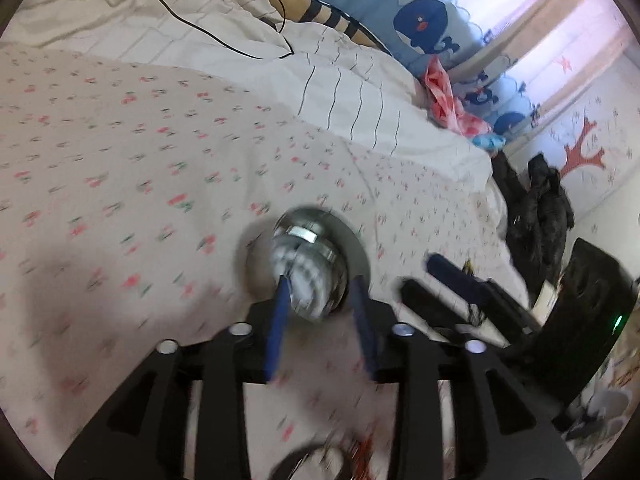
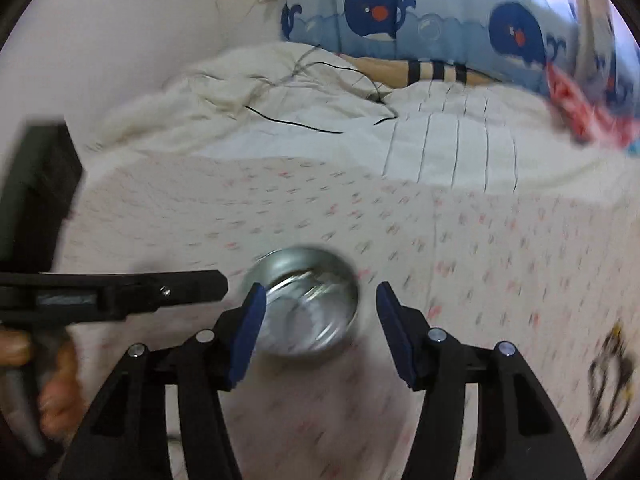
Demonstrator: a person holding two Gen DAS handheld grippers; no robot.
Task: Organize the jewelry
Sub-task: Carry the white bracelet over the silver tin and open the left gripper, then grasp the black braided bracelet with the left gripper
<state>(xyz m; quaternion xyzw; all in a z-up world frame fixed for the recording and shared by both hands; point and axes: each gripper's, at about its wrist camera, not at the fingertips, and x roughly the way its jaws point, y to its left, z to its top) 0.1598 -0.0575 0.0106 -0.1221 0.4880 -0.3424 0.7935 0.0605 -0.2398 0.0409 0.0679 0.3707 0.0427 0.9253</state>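
Right wrist view: round metal tin (image 2: 308, 306) sits at twelve o'clock between the released right gripper (image 2: 320, 320) pads — untouched; left gripper (image 1: 322, 312), likewise released, flanks it too.

Lay spread across the bed, a pale sheet (image 1: 140, 152) dotted with small pink and green sprigs; beyond it, bunched and creased, a white quilt (image 2: 452, 148) ruled with thin dark lines; trailed over the quilt's folds, a thin black cable (image 1: 224, 38); stood along the far edge, a blue padded bumper (image 2: 380, 12) printed with dark whales; peeked from under it, a tan cushion with black stripes (image 2: 436, 70); heaped near the bumper, crumpled pink cloth (image 1: 444, 100); slumped past the bed's corner, a dark garment (image 1: 536, 208); blurred throughout
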